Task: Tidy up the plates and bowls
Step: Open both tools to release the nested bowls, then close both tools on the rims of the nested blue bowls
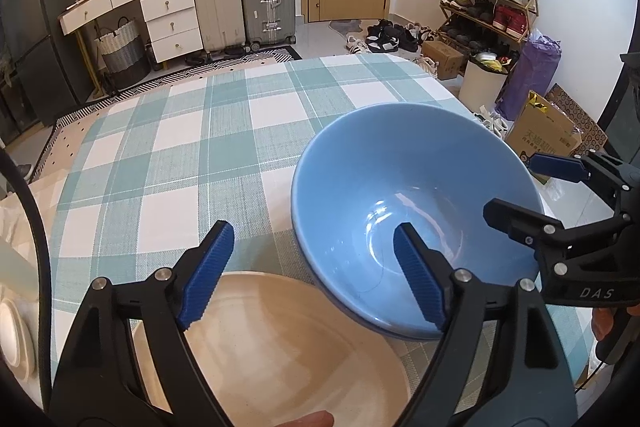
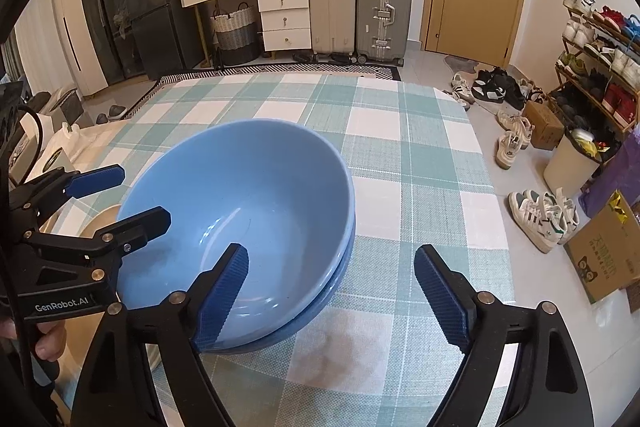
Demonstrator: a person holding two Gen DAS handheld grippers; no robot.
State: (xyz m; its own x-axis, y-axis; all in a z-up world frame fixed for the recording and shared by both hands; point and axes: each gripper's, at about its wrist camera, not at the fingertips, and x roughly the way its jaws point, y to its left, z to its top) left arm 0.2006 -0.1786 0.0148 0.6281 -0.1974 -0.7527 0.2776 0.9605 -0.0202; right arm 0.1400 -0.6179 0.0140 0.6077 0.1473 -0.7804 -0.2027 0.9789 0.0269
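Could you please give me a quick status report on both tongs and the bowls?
Left tongs open, right tongs open, neither gripping. Blue bowls stacked on checked tablecloth. Beige plate beside stack, under left tongs.

Bright even daylight, soft shadows, sharp focus; glare inside blue bowl (image 1: 416, 195) (heavy fisheye edge bending).

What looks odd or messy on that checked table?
The tablecloth has a darker, damp-looking patch just in front of the stacked blue bowls. The top bowl sits tilted in the one beneath. Nothing looks broken.
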